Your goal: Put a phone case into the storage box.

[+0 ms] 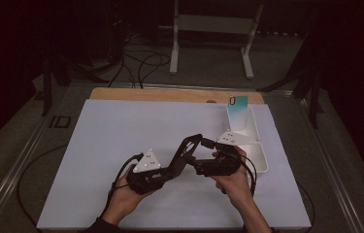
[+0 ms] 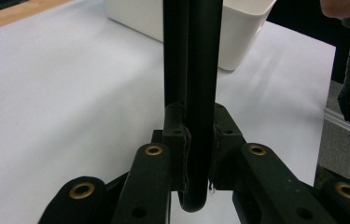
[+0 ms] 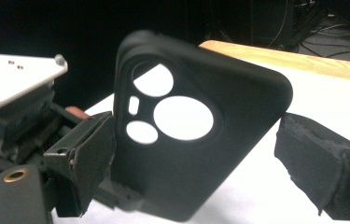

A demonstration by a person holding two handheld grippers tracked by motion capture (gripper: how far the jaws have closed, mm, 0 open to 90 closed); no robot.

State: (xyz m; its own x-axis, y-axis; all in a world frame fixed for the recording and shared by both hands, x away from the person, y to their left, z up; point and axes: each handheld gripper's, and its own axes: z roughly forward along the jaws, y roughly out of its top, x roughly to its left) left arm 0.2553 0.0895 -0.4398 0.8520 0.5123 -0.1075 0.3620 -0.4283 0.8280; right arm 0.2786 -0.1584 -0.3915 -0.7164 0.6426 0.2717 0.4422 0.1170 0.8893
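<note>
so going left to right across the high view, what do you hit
left hand → left gripper → black phone case → right gripper → white bin

We see the phone case (image 1: 185, 151) up between left gripper (image 1: 170, 167) and right gripper (image 1: 204, 154); the bin (image 1: 257, 145) sits just right of the right gripper, on the mat (image 1: 111, 145).

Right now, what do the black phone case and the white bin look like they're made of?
Phone case: probably soft rubbery silicone or TPU, with a matte black surface, rounded edges and no glare. White bin: looks like hard smooth plastic, with thin walls and a slight sheen.
</note>
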